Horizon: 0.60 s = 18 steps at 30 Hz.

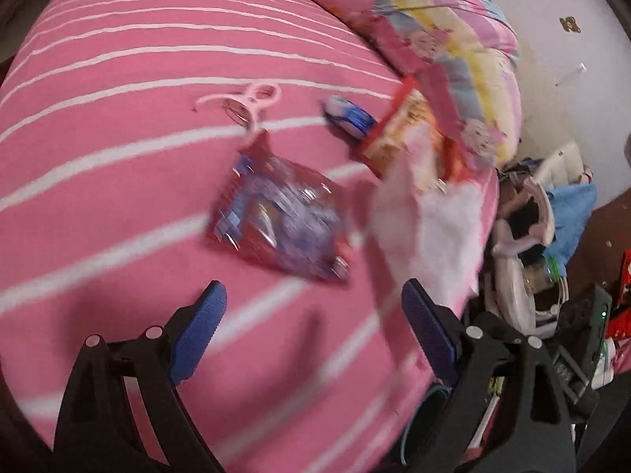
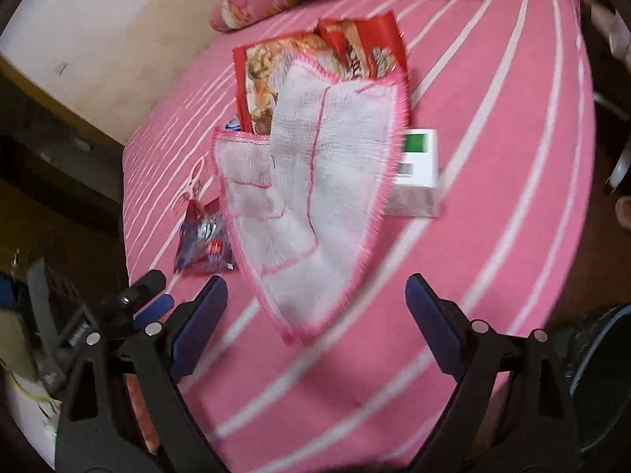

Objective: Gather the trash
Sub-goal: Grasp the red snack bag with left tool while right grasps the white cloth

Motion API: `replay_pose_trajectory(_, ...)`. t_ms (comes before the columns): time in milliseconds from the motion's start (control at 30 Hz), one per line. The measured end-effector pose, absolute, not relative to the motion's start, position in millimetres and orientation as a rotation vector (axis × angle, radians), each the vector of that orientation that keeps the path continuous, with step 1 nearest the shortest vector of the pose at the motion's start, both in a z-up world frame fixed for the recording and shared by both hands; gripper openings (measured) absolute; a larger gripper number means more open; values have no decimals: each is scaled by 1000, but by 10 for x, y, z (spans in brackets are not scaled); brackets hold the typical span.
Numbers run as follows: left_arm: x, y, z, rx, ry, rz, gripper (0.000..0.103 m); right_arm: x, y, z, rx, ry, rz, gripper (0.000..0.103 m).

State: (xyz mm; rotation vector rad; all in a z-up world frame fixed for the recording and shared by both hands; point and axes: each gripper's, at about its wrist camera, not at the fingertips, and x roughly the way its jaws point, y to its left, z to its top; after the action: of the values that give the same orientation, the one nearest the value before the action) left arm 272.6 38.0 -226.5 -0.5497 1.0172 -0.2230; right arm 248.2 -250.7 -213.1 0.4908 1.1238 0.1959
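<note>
On a pink striped bed [image 1: 118,157] lie a shiny red-and-blue snack wrapper [image 1: 280,220], a blue-and-white wrapper [image 1: 349,118], a big red snack bag [image 1: 410,134] and a white cloth with pink edging [image 1: 426,220]. My left gripper [image 1: 313,307] is open and empty, just short of the red-and-blue wrapper. In the right wrist view the cloth [image 2: 315,181] covers part of the red bag [image 2: 315,59], with a white and green box [image 2: 418,169] beside it and the small wrapper [image 2: 203,240] to the left. My right gripper [image 2: 315,303] is open and empty at the cloth's near tip.
A pink plastic hanger clip [image 1: 252,100] lies beyond the wrapper. A patterned quilt and pillow [image 1: 445,39] sit at the head of the bed. Clutter, a white fan and blue cloth [image 1: 552,228] stand on the floor right of the bed. A dark bin [image 2: 603,374] is at lower right.
</note>
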Motion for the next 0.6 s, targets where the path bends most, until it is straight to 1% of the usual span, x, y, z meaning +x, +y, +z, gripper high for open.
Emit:
replay_pose_trajectory(133,2987,522,-2463,-538,1026,-182,87,2731,-2414,-2270,519,1128,154,91)
replay_pose_trajectory(200,3103,505,-2485,-517,1000,-177,87,2820,-2369,-2367,551,1140,155,91)
replay_pose_trajectory(233,3164,463,-2491,-499,994,-182,86,2871,-2341,-2407,555,1136,150,88)
replay_pose_trajectory(267,3208,432,-2503,-482,991,-185,84,2907,-2305,-2444,553,1128,150,73)
replay_pose_trajectory(300,3250,357,-2507,-430,983,-177,70,2926,-2270,-2470,540,1130,156,63)
replay_pose_trajectory(333,3270,306,-2516,-388,984,-158,61,2943,-2229,-2493,509,1138,155,49)
replay_pose_trajectory(367,3287,272,-2520,-357,981,-144,43,2956,-2190,-2509,465,1139,143,30)
replay_pose_trajectory(400,3294,243,-2523,-333,979,-139,17,2986,-2165,-2508,453,1137,141,16)
replay_pose_trajectory(433,3312,236,-2535,-337,992,-158,12,2987,-2163,-2499,458,1133,154,4)
replay_pose_trajectory(600,3230,279,-2365,-373,940,-188,9,2855,-2085,-2207,371,1024,195,4)
